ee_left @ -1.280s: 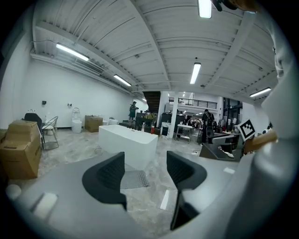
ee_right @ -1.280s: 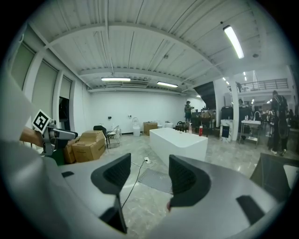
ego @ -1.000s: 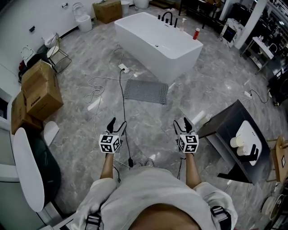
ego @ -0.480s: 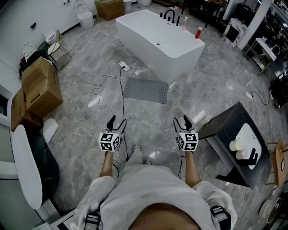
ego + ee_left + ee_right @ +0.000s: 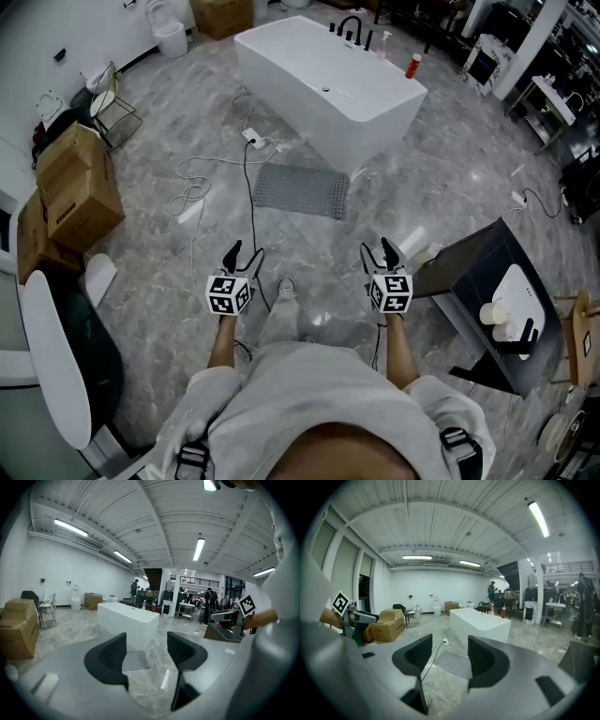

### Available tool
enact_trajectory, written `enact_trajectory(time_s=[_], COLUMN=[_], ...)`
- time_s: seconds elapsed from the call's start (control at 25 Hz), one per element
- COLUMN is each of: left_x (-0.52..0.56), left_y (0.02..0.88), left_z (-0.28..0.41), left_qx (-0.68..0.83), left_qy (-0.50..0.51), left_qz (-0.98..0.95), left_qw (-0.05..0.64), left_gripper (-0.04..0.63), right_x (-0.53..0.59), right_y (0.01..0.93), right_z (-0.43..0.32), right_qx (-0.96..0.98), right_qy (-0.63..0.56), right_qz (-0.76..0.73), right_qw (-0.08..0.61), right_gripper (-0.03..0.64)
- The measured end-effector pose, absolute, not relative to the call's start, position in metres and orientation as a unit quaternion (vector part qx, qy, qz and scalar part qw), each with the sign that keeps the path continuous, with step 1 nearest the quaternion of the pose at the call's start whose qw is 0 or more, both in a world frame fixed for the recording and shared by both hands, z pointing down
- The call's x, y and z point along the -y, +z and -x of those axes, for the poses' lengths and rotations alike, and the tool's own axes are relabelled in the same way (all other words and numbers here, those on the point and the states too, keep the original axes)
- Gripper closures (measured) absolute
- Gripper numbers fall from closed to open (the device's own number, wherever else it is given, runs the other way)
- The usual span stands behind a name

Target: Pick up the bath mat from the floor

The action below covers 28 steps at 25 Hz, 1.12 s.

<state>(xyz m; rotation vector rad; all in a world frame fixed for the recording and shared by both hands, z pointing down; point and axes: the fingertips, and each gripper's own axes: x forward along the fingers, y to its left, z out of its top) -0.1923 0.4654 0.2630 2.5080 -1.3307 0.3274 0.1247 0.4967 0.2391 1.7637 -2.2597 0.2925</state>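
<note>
Grippers out in front of us, both held above the floor, and we have nothing in either. Our left gripper [image 5: 243, 255] has its jaws spread, with only bare air between the pads. Our right gripper [image 5: 379, 253] shows the same, jaws apart and empty. The bath mat [image 5: 302, 190], grey and perforated, lies flat on the marble floor [image 5: 441, 178] farther ahead, just beside the near side of the white bathtub [image 5: 328, 80] and well apart from both grippers. A black cable [image 5: 249, 202] runs past the mat's left edge. Cardboard boxes [image 5: 80, 187] sit on the left, and a dark table [image 5: 478, 272] stands on our right.
</note>
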Motion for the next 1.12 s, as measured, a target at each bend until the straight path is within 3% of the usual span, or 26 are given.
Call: enact_trajectory(time_s=[1.12], left_x=[-0.169], left_y=[0.259], left_z=[0.21], left_qx=[0.424], left_qy=[0.116], left_qz=[-0.888], left_qw=[0.138], left_gripper=[0.322], right_x=[-0.231], right_y=[0.229], right_z=[-0.112], right_qx=[0.745], right_qy=[0.1], right_qz=[-0.646], right_qw=[0.134], right_gripper=[0.371])
